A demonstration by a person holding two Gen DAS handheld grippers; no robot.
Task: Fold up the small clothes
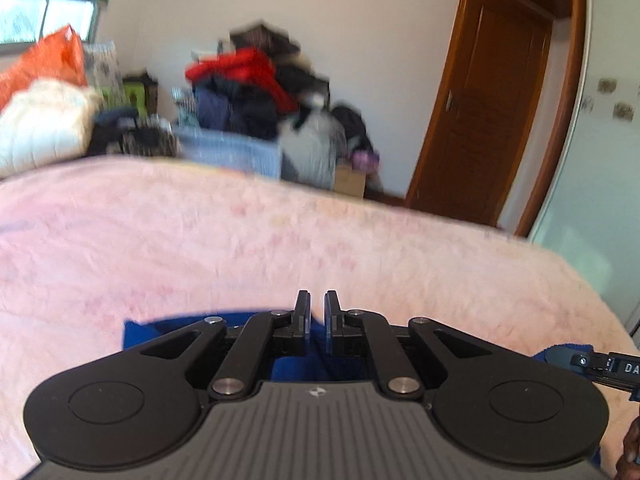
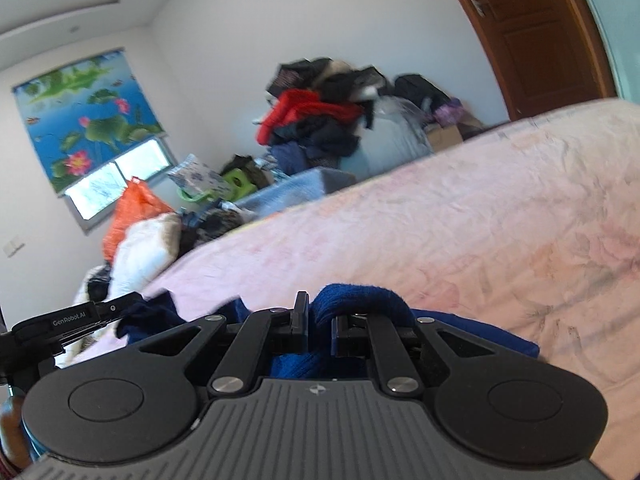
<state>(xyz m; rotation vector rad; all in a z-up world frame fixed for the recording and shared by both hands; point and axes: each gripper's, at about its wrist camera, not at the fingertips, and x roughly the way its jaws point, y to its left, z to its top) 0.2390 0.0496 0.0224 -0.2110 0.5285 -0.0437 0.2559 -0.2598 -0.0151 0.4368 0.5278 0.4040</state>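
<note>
A dark blue knitted garment lies on the pink bedspread, mostly hidden under my left gripper. Its fingers stand close together with a narrow gap, and blue cloth shows low between them; whether they pinch it I cannot tell. In the right wrist view my right gripper is shut on a thick fold of the same blue garment, which bulges up over the right finger. The left gripper's body shows at the left edge there, and the right gripper's side shows in the left wrist view.
A heap of red and dark clothes sits on a blue box beyond the bed's far edge. White and orange bags lie at the left. A brown wooden door stands at the right.
</note>
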